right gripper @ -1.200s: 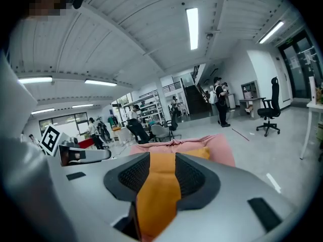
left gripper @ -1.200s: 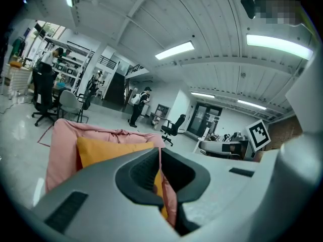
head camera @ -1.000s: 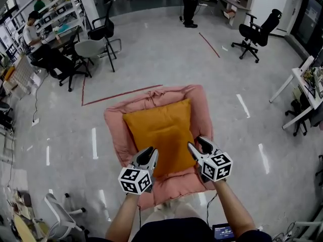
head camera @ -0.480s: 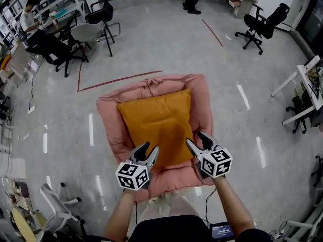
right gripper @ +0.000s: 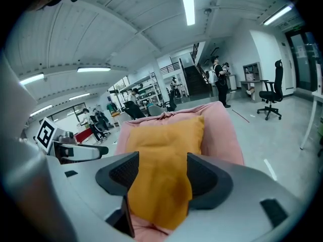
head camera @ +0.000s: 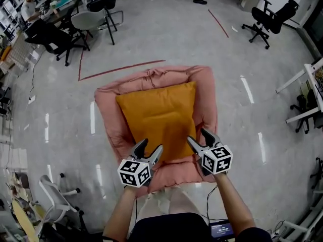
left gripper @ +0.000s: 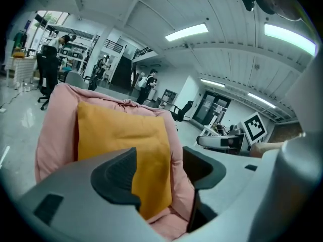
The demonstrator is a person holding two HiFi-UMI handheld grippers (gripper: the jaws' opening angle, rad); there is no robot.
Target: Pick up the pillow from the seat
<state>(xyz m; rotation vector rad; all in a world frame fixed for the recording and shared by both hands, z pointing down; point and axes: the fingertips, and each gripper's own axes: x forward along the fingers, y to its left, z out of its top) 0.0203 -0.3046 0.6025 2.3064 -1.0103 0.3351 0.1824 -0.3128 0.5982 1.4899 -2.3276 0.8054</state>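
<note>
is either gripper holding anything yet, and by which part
Nothing is held. The left gripper and right gripper have just been opening; jaws stand apart at the near edge of the orange pillow, not gripping it.

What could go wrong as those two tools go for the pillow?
The left tool and right tool have just been opening their jaws, nothing pinched yet. The left is at a corner of the pillow, and might catch the pink seat cushion instead. The right may pinch only loose fabric and slip.
</note>
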